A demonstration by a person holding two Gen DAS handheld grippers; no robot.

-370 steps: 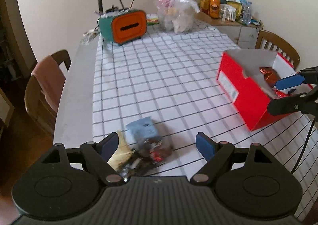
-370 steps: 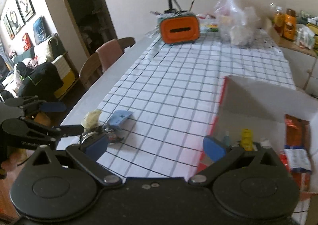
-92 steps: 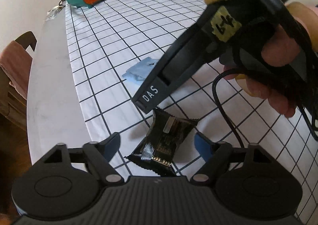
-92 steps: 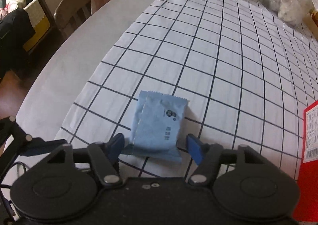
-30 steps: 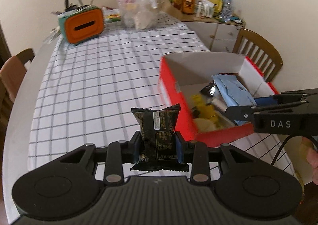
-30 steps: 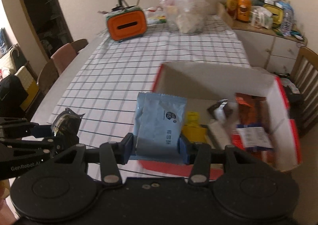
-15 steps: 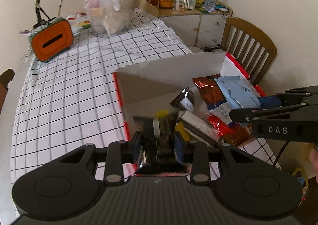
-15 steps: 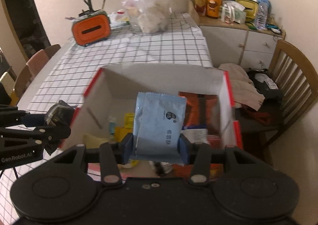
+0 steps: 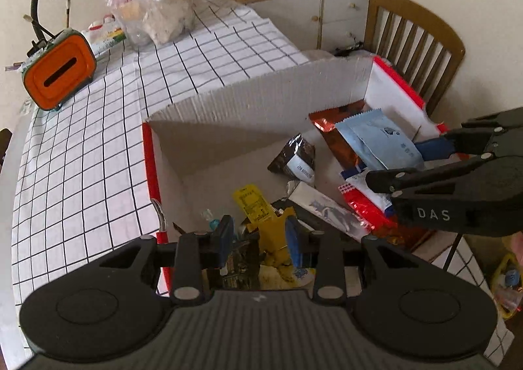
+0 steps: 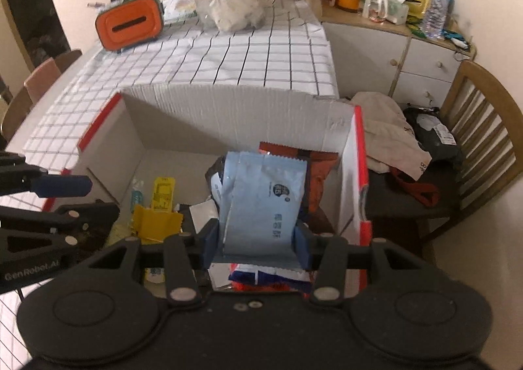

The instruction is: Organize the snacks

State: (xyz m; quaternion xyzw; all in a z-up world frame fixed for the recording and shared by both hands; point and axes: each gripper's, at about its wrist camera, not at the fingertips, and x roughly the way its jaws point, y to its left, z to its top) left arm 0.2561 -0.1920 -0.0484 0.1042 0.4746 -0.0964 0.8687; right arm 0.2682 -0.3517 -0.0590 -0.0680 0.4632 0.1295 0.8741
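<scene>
Blue snack packet (image 10: pixel 261 203) upright, long axis vertical — clamped in right hand-held gripper (image 10: pixel 258 247) over red box (image 10: pixel 358 174); left hand-held gripper (image 9: pixel 258 244) — grip unclear.

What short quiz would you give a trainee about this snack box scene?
1. True or false: the cardboard box is empty.
2. The packet in the right claw is: A black, B light blue, C yellow?
3. Which seat stands beside the box?
Key: 1 false, several snacks lie inside. 2 B. 3 A wooden chair.
</scene>
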